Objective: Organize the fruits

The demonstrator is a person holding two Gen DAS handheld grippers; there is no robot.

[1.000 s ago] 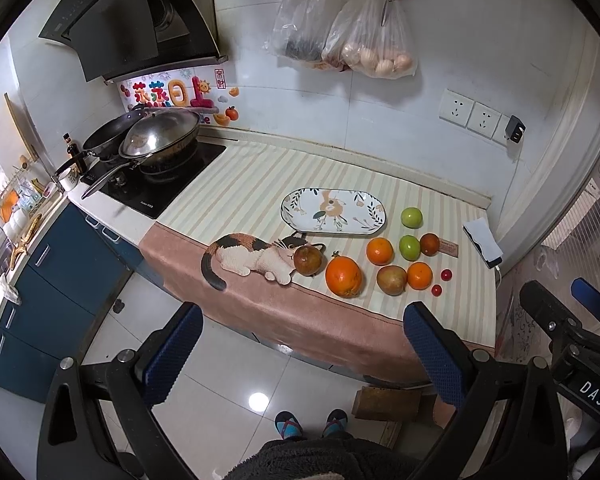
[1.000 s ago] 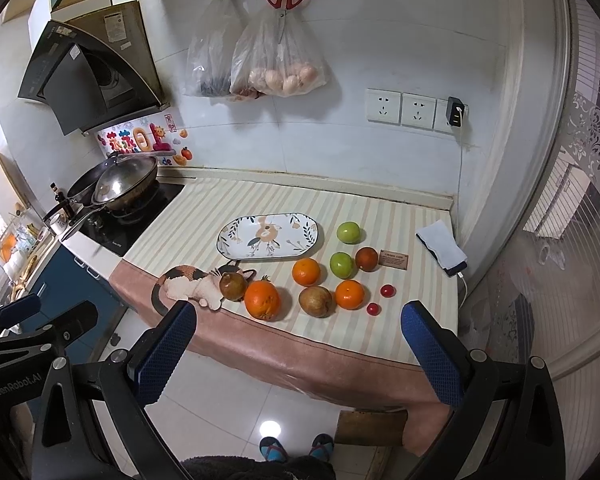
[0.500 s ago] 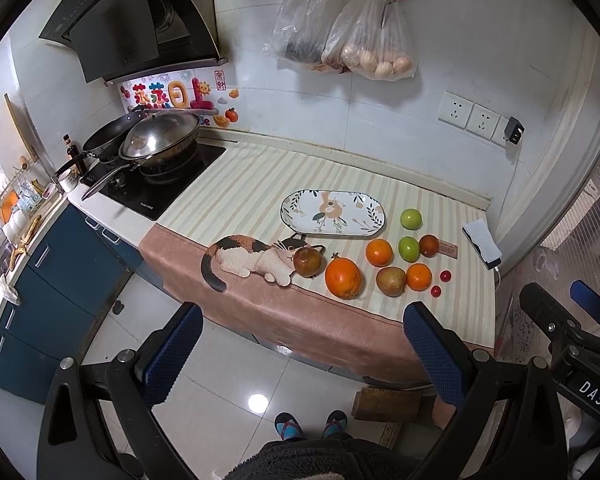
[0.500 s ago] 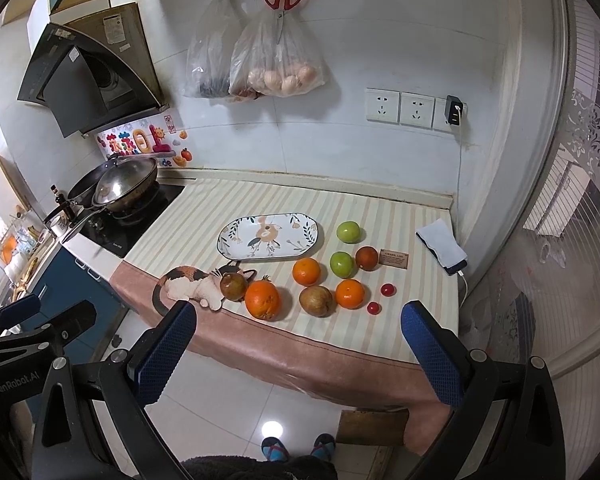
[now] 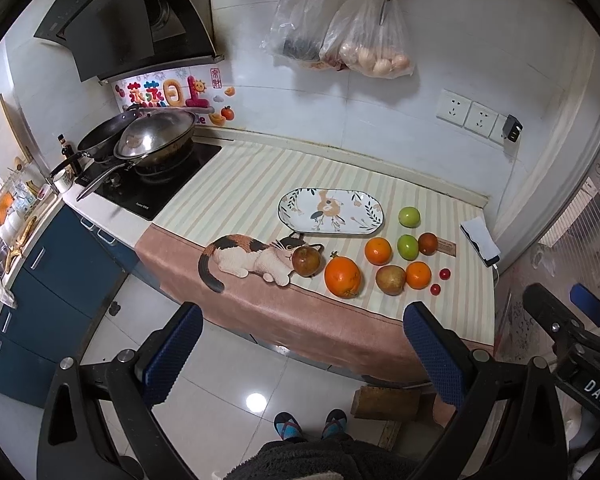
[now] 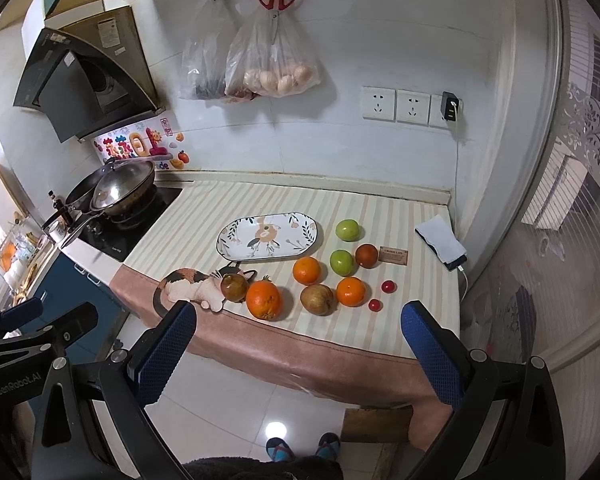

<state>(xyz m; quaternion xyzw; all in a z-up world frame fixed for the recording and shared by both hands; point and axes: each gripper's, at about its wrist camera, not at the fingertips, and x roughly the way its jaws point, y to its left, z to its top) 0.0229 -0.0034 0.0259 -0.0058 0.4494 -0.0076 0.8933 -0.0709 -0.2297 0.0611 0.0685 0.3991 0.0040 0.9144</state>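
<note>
1. I'm holding the left claw [image 5: 300, 350] wide and empty, short of the counter [image 5: 260, 184].
2. I'm keeping the right claw [image 6: 298, 346] spread too, gripping nothing.
3. The fruits are sitting loose at 4 o'clock of the oval plate [image 5: 330, 211]; the big orange [image 5: 342, 277] is lying nearest me.

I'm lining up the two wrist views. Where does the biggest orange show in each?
Left wrist: biggest orange, centre, near the cloth's front edge.
Right wrist: biggest orange, left of centre, near the front edge.
Shared landmark: the oval plate behind it.
</note>
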